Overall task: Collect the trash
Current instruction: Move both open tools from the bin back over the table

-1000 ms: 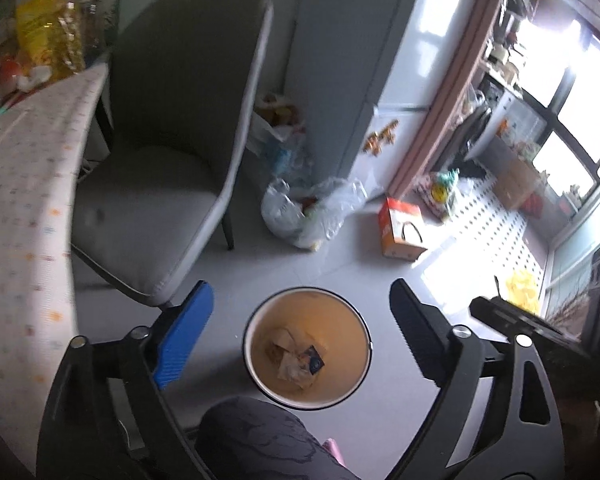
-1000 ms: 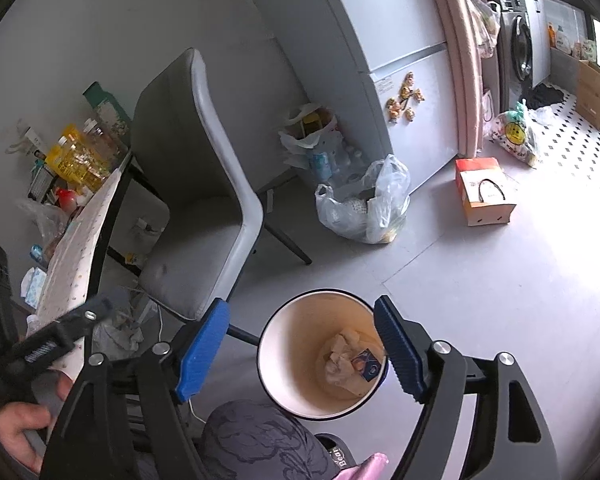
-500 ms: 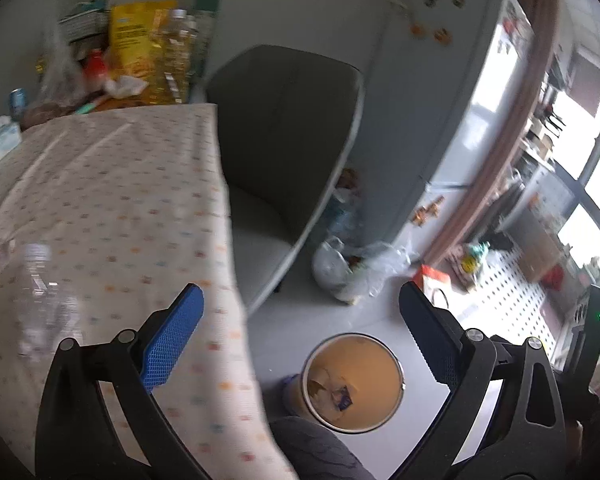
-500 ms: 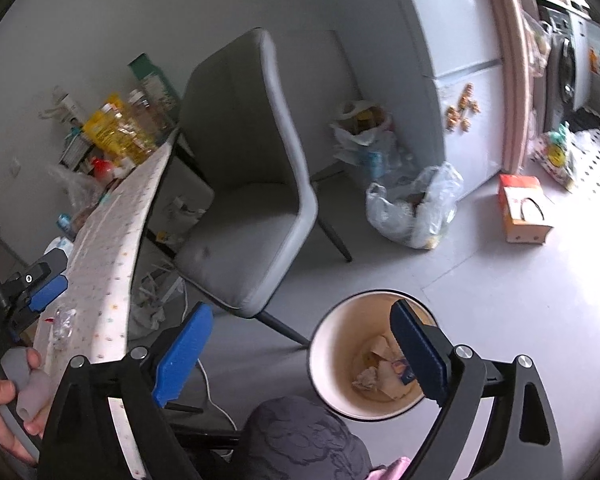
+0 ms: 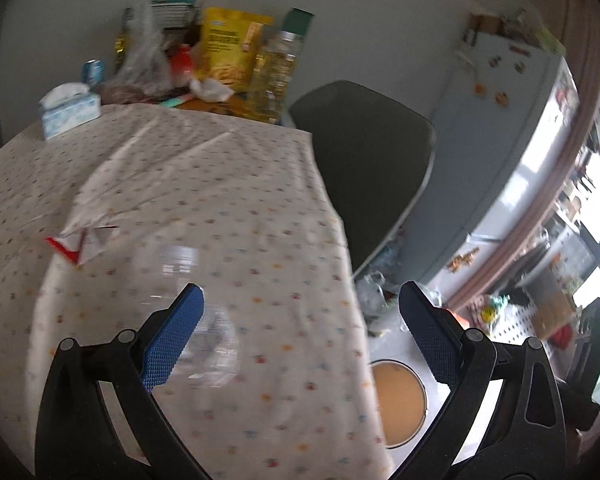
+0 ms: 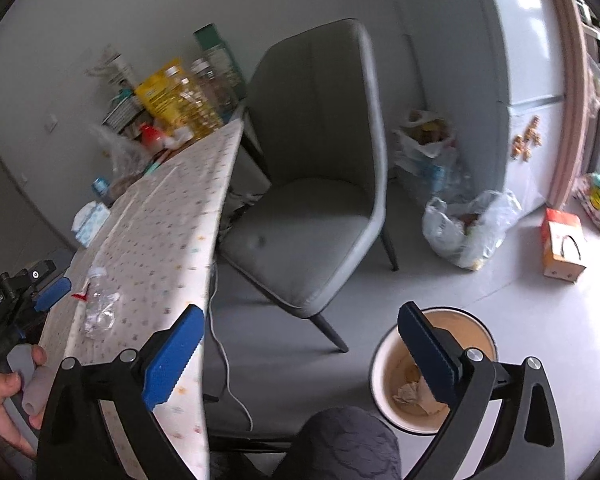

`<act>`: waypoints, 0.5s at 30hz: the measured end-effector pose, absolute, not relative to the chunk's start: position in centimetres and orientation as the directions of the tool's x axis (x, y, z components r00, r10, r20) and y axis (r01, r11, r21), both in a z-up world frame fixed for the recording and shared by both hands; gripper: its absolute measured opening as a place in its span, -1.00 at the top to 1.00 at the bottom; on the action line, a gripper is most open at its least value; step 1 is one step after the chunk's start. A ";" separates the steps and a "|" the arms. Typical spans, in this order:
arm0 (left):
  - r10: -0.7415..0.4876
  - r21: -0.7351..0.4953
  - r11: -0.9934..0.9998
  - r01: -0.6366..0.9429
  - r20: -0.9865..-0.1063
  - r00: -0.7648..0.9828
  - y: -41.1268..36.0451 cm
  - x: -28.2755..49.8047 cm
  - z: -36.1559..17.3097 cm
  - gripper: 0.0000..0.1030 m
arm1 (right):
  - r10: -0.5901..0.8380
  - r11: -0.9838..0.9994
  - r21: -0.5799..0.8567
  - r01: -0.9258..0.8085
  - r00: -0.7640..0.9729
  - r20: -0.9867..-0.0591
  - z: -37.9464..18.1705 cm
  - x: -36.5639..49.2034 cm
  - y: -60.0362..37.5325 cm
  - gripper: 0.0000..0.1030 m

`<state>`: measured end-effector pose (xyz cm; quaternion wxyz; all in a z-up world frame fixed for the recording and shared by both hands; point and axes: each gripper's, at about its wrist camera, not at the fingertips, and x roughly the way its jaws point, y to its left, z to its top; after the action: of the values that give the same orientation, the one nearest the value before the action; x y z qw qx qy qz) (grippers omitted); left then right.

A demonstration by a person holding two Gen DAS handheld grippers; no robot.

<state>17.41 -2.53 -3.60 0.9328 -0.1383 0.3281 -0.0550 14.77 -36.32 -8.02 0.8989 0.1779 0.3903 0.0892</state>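
Observation:
A crushed clear plastic bottle (image 5: 204, 312) lies on the dotted tablecloth (image 5: 228, 184), just ahead of my open, empty left gripper (image 5: 300, 332). A torn white-and-red wrapper (image 5: 82, 240) lies beyond it to the left. The bottle (image 6: 100, 308) and wrapper (image 6: 80, 295) also show in the right wrist view. The round trash bin (image 6: 384, 368) stands on the floor and holds crumpled paper (image 6: 414, 394). My right gripper (image 6: 296, 352) is open and empty above the floor, between table edge and bin. The bin also shows in the left wrist view (image 5: 400, 400).
A grey chair (image 6: 316, 200) stands by the table. Oil bottles, a yellow packet (image 5: 228, 52) and a tissue pack (image 5: 70, 110) crowd the table's far end. Plastic bags (image 6: 468, 228) and an orange box (image 6: 560, 248) lie on the floor by the fridge (image 6: 516, 60).
My left gripper has swung from above the bin up and left over the table, so the bottle now lies just before it. My right gripper has risen and shifted left of the bin.

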 end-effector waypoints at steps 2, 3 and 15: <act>-0.182 -0.300 0.954 -0.007 -0.596 0.782 -1.2 17.3 -3.7 -0.88 | 0.316 0.921 0.387 -0.049 0.676 -0.666 -7.5 15.2 -34.7 -0.85; -0.174 -0.302 0.953 -0.018 -0.595 0.784 -0.3 17.2 -3.7 -0.88 | 0.321 0.921 0.385 -0.059 0.675 -0.664 -7.3 15.2 -34.1 -0.85; -0.077 -0.334 0.931 -0.150 -0.579 0.812 7.8 15.7 -4.7 -0.85 | 0.399 0.911 0.367 -0.190 0.637 -0.660 -5.9 17.2 -26.3 -0.85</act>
<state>15.66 7.82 -4.75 0.9336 -0.1853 0.3061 0.0194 17.20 -26.29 -5.86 0.8948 0.1330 0.3933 0.1645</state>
